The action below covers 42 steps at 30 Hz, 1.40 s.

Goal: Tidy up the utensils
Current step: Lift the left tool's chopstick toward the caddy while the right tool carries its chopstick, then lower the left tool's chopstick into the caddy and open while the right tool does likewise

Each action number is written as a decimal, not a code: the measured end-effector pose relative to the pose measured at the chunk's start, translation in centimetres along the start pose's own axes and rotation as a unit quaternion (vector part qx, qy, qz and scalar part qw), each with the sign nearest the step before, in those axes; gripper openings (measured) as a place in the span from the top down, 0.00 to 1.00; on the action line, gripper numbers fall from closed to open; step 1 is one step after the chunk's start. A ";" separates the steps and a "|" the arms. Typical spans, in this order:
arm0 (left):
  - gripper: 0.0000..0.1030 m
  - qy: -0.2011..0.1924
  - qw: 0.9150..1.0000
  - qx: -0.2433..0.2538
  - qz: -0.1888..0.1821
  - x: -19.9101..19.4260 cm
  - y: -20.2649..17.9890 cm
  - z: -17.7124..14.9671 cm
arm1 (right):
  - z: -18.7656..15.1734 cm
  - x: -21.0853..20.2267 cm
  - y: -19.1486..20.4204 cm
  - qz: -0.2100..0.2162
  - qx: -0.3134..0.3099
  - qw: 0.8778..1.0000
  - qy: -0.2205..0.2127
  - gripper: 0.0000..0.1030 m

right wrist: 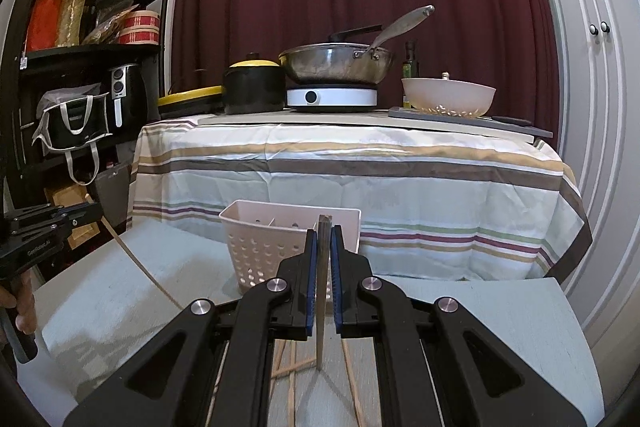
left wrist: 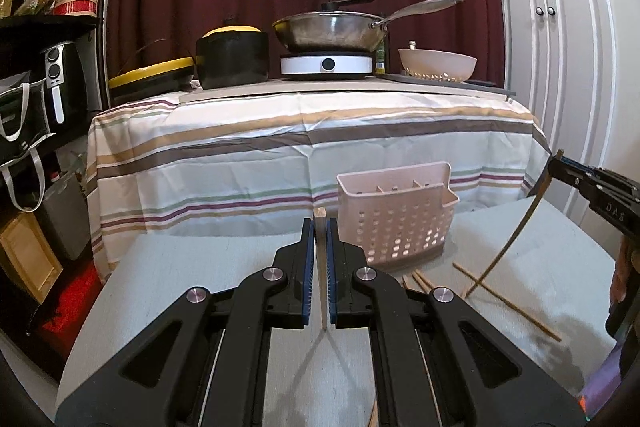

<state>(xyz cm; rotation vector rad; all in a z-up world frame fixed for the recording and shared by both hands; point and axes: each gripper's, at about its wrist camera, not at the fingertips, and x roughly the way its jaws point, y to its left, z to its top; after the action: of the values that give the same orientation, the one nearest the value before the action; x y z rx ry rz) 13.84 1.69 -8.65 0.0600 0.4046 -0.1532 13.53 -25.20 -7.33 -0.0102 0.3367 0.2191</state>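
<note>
My left gripper (left wrist: 320, 227) is shut on a light wooden chopstick (left wrist: 321, 267) held upright, its tip near the grey tabletop. My right gripper (right wrist: 324, 233) is shut on a darker chopstick (right wrist: 322, 291), also upright; it shows in the left wrist view (left wrist: 508, 247) as a long curved stick at the right. A pink perforated utensil basket (left wrist: 396, 219) stands just beyond both grippers; it also shows in the right wrist view (right wrist: 272, 247). Several loose chopsticks (left wrist: 508, 301) lie on the tabletop in front of the basket.
Behind stands a table with a striped cloth (left wrist: 312, 147) bearing a black pot (left wrist: 232, 57), a wok on a white hob (left wrist: 328, 31) and a pink colander (left wrist: 438, 65). A black shelf (left wrist: 44, 75) is left, white cupboard doors (left wrist: 560, 27) right.
</note>
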 end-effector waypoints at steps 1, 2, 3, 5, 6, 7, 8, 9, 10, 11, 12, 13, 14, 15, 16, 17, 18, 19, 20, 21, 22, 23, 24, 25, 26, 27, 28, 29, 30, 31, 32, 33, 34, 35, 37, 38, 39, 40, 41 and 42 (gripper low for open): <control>0.94 0.000 1.000 -0.002 -0.002 0.3 0.1 0.2 | 0.1 0.2 -0.1 0.000 0.002 1.000 0.000 0.93; 0.94 0.000 1.000 -0.004 -0.003 0.5 0.1 0.4 | 0.2 0.3 -0.2 0.000 0.003 1.000 0.000 0.93; 0.94 -0.001 1.000 -0.004 -0.004 0.6 0.1 0.6 | 0.4 0.5 -0.3 0.001 0.005 1.000 0.002 0.93; 0.94 -0.005 1.000 -0.001 -0.004 0.7 0.0 1.0 | 0.6 0.5 -0.4 0.002 0.008 1.000 0.003 0.93; 0.94 -0.007 1.000 0.001 -0.005 0.7 -0.1 1.2 | 0.7 0.5 -0.5 0.002 0.008 1.000 0.003 0.93; 0.94 -0.009 1.000 0.003 -0.006 0.6 -0.1 1.5 | 0.9 0.4 -0.5 0.003 0.009 1.000 0.003 0.93; 0.94 -0.011 1.000 0.004 -0.008 0.5 -0.1 1.7 | 1.0 0.4 -0.6 0.004 0.011 1.000 0.004 0.93; 0.94 -0.011 1.000 0.003 -0.011 0.5 -0.1 1.9 | 1.1 0.3 -0.6 0.005 0.011 1.000 0.003 0.93; 0.94 -0.011 1.000 0.001 -0.014 0.5 -0.1 2.1 | 1.3 0.1 -0.6 0.007 0.012 1.000 0.002 0.93; 0.94 -0.011 1.000 -0.001 -0.019 0.4 -0.1 2.4 | 1.4 0.0 -0.6 0.006 0.010 1.000 0.001 0.93; 0.94 -0.011 1.000 -0.002 -0.022 0.3 -0.1 2.6 | 1.6 -0.2 -0.6 0.007 0.009 1.000 0.000 0.93; 0.94 -0.010 1.000 -0.004 -0.027 0.2 -0.1 2.9 | 1.8 -0.3 -0.6 0.008 0.009 1.000 -0.001 0.93; 0.94 -0.011 0.999 -0.005 -0.031 0.0 -0.1 3.2 | 2.1 -0.5 -0.6 0.011 0.009 1.000 -0.003 0.93; 0.94 -0.012 0.999 -0.006 -0.035 -0.2 0.0 3.6 | 2.4 -0.7 -0.6 0.014 0.010 1.000 -0.006 0.93; 0.94 -0.015 0.999 -0.006 -0.038 -0.4 0.0 4.0 | 2.7 -0.9 -0.6 0.015 0.009 1.000 -0.009 0.93; 0.94 -0.017 0.999 -0.007 -0.041 -0.6 -0.1 4.4 | 3.1 -1.1 -0.6 0.016 0.008 1.000 -0.013 0.93; 0.94 -0.019 0.999 -0.007 -0.044 -0.8 -0.1 4.7 | 3.4 -1.3 -0.5 0.017 0.007 1.000 -0.016 0.93; 0.94 -0.024 0.999 -0.006 -0.047 -1.1 -0.1 5.2 | 3.9 -1.5 -0.5 0.018 0.006 1.000 -0.022 0.93; 0.94 -0.028 0.998 -0.005 -0.048 -1.3 -0.2 5.7 | 4.3 -1.7 -0.5 0.019 0.005 0.999 -0.027 0.93; 0.94 -0.033 0.998 -0.003 -0.049 -1.5 -0.3 6.1 | 4.6 -1.7 -0.6 0.020 0.004 0.999 -0.030 0.93; 0.94 -0.036 0.998 0.000 -0.049 -1.6 -0.4 6.5 | 5.0 -1.7 -0.6 0.021 0.004 0.999 -0.033 0.93; 0.94 -0.040 0.998 0.003 -0.049 -1.7 -0.6 6.9 | 5.4 -1.7 -0.6 0.023 0.003 0.999 -0.038 0.93; 0.94 -0.044 0.998 0.005 -0.049 -1.8 -0.7 7.3 | 5.9 -1.6 -0.7 0.024 0.001 0.999 -0.042 0.93; 0.94 -0.049 0.998 0.008 -0.049 -1.9 -0.9 7.8 | 6.3 -1.6 -0.7 0.024 0.000 0.999 -0.047 0.93; 0.94 -0.054 0.997 0.010 -0.050 -2.0 -1.0 8.2 | 6.6 -1.5 -0.8 0.025 -0.001 0.998 -0.051 0.93; 0.94 -0.058 0.997 0.011 -0.050 -2.0 -1.1 8.6 | 7.1 -1.4 -0.8 0.025 -0.003 0.998 -0.056 0.93; 0.94 -0.065 0.997 0.013 -0.050 -2.1 -1.2 9.1 | 7.4 -1.4 -0.8 0.026 -0.003 0.998 -0.060 0.93; 0.94 -0.072 0.996 0.014 -0.050 -2.2 -1.4 9.6 | 8.0 -1.3 -0.9 0.027 -0.004 0.997 -0.066 0.93; 0.94 -0.079 0.995 0.014 -0.051 -2.2 -1.5 10.2 | 8.4 -1.2 -0.9 0.027 -0.004 0.997 -0.071 0.93; 0.94 -0.085 0.995 0.014 -0.051 -2.2 -1.6 10.7 | 8.8 -1.1 -0.9 0.027 -0.005 0.997 -0.078 0.93; 0.94 -0.092 0.994 0.014 -0.050 -2.3 -1.7 11.1 | 9.4 -0.9 -0.9 0.026 -0.008 0.996 -0.086 0.93; 0.94 -0.102 0.994 0.015 -0.046 -2.2 -1.8 11.6 | 9.7 -0.8 -0.9 0.025 -0.010 0.995 -0.092 0.93; 0.94 -0.109 0.993 0.016 -0.042 -2.2 -2.0 12.0 | 10.2 -0.5 -0.9 0.024 -0.012 0.995 -0.099 0.93; 0.94 -0.117 0.992 0.016 -0.038 -2.0 -2.2 12.4 | 10.4 -0.2 -0.9 0.022 -0.013 0.994 -0.105 0.93; 0.94 -0.126 0.991 0.014 -0.034 -1.5 -2.4 13.0 | 11.0 0.6 -1.0 0.021 -0.015 0.993 -0.113 0.93; 0.94 -0.129 0.991 0.011 -0.033 -1.2 -2.5 13.2 | 11.2 0.9 -1.0 0.022 -0.014 0.993 -0.115 0.93; 0.94 -0.131 0.991 0.009 -0.033 -0.9 -2.6 13.4 | 11.4 1.5 -1.0 0.023 -0.013 0.993 -0.118 0.93; 0.94 -0.135 0.990 0.005 -0.032 -0.4 -2.7 13.5 | 11.5 1.9 -1.1 0.023 -0.012 0.993 -0.119 0.93; 0.94 -0.138 0.990 0.002 -0.029 0.0 -2.9 13.7 | 11.6 2.5 -1.1 0.023 -0.011 0.992 -0.120 0.93; 0.94 -0.141 0.990 0.001 -0.027 0.4 -3.0 13.7 | 11.7 3.2 -1.2 0.025 -0.007 0.992 -0.121 0.93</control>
<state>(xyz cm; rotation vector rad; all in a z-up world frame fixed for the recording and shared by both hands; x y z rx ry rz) 19.06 -2.50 3.72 0.0294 0.1240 -0.2119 20.56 -25.16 2.58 0.0099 0.0941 0.2688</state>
